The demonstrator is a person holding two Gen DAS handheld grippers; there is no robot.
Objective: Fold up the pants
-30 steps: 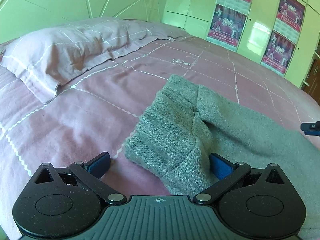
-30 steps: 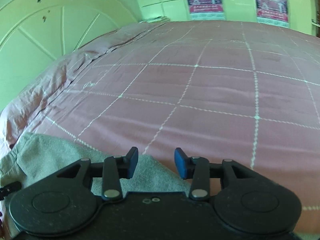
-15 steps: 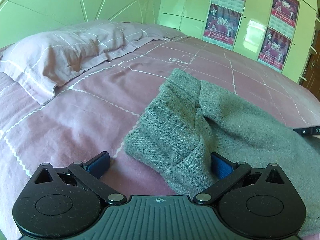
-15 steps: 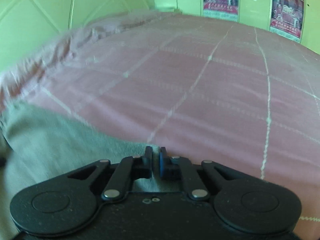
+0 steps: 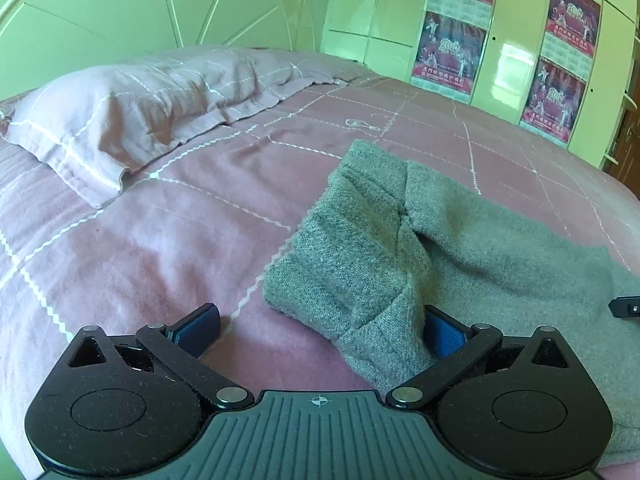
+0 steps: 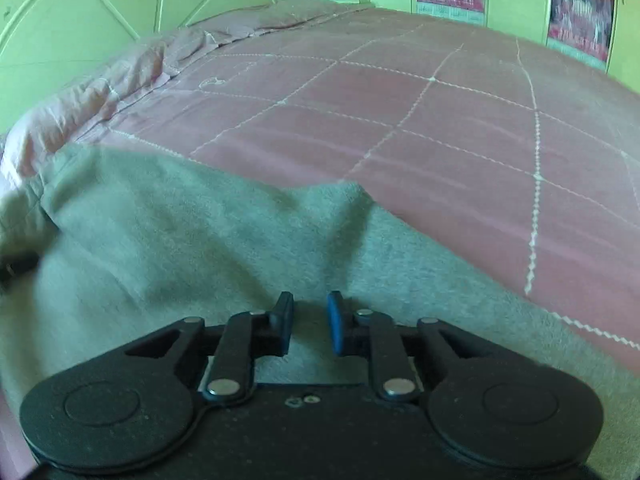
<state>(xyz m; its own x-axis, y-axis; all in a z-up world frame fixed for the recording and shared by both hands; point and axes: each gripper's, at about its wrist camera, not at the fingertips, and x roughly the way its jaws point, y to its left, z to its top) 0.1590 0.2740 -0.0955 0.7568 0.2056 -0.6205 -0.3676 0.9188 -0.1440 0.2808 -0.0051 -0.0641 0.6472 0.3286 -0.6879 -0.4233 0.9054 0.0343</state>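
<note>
On the near part of the pink bedspread (image 5: 168,248), with grey pants (image 5: 360,252) half folded, left gripper (image 5: 320,326) spread wide at the cuffs and right gripper (image 6: 308,326) slightly parted, gripping nothing: next, close on cloth, fold across.

**Hidden, cropped and unclear regions in the two wrist views**

Left wrist view: the grey pants (image 5: 460,240) run off the right edge, and their near folded corner covers part of the left tool's (image 5: 320,330) right finger; only the tip of the right tool (image 5: 626,306) enters at the right edge; poster (image 5: 454,28) print is too small to read. Right wrist view: the pants (image 6: 180,248) are cropped at left, soft with blur, and pass beneath the right tool (image 6: 308,326).
</note>
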